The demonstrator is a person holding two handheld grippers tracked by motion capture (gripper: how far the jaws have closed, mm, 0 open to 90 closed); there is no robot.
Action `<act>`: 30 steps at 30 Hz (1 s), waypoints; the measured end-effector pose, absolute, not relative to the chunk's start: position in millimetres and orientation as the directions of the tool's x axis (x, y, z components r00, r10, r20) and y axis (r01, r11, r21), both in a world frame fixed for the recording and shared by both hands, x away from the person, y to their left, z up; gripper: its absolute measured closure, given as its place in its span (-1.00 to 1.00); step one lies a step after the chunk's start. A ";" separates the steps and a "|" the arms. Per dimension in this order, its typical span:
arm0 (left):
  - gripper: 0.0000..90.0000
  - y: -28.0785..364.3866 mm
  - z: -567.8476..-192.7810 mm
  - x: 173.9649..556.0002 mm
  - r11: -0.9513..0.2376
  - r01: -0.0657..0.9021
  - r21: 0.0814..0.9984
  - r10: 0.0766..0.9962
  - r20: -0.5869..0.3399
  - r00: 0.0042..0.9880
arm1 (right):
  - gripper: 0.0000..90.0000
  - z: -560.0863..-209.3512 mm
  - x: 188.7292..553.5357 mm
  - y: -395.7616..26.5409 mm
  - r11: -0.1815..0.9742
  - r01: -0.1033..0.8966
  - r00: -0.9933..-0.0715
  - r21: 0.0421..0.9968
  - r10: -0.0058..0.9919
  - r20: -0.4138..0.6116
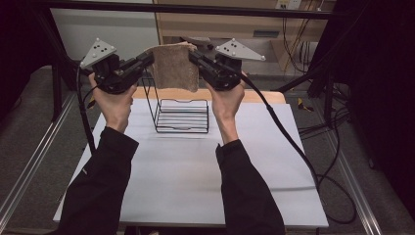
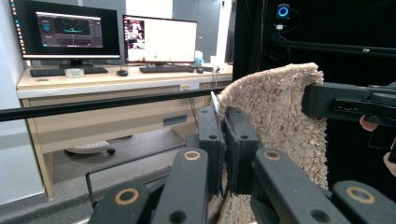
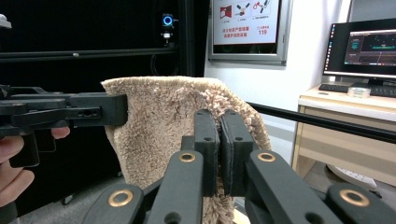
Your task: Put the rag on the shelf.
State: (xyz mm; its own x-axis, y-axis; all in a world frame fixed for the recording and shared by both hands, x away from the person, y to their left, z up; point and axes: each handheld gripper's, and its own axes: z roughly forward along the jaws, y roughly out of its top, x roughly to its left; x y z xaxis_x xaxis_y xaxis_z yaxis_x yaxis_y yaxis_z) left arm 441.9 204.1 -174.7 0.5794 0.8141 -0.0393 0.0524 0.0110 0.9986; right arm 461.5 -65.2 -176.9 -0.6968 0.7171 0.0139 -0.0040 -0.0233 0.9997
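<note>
Your left gripper (image 1: 147, 59) and right gripper (image 1: 195, 57) each clamp a top corner of the beige towel (image 1: 173, 68), hung above the wire rack (image 1: 182, 115) near the tabletop's (image 1: 195, 181) far edge. The near half lies free. A wall poster (image 3: 246, 21) reads "119".

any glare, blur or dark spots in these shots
High view: dim, towel soft, faint shadow under the wire rack. Left gripper view: sharp on the left tool, monitors blown out white. Right gripper view: crisp towel pile, black backdrop swallows detail.

Lab: monitors (image 2: 112, 35) on desk (image 2: 116, 81), black frame (image 1: 195, 9), cables (image 1: 313, 166)
</note>
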 end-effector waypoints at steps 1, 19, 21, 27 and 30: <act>0.90 204.1 -173.8 443.8 0.010 0.054 0.998 0.815 -0.039 0.577 | 0.93 -175.9 463.5 -64.5 -0.022 -0.004 -0.696 1.000 0.718 0.013; 0.90 200.8 -168.9 483.0 0.008 0.075 0.997 0.826 -0.049 0.562 | 0.93 -172.1 501.0 -62.5 -0.031 0.022 -0.674 0.999 0.738 0.038; 0.90 200.7 -169.0 487.8 0.002 0.081 0.997 0.830 -0.047 0.556 | 0.93 -172.3 505.3 -61.9 -0.027 0.023 -0.673 0.999 0.739 0.035; 0.90 200.8 -171.8 499.9 -0.009 0.093 0.996 0.840 -0.043 0.541 | 0.93 -174.9 519.7 -58.2 -0.013 0.039 -0.667 0.999 0.744 0.036; 0.90 200.8 -174.5 505.2 -0.020 0.101 0.995 0.845 -0.038 0.534 | 0.93 -178.2 527.1 -56.6 -0.014 0.054 -0.664 0.998 0.746 0.046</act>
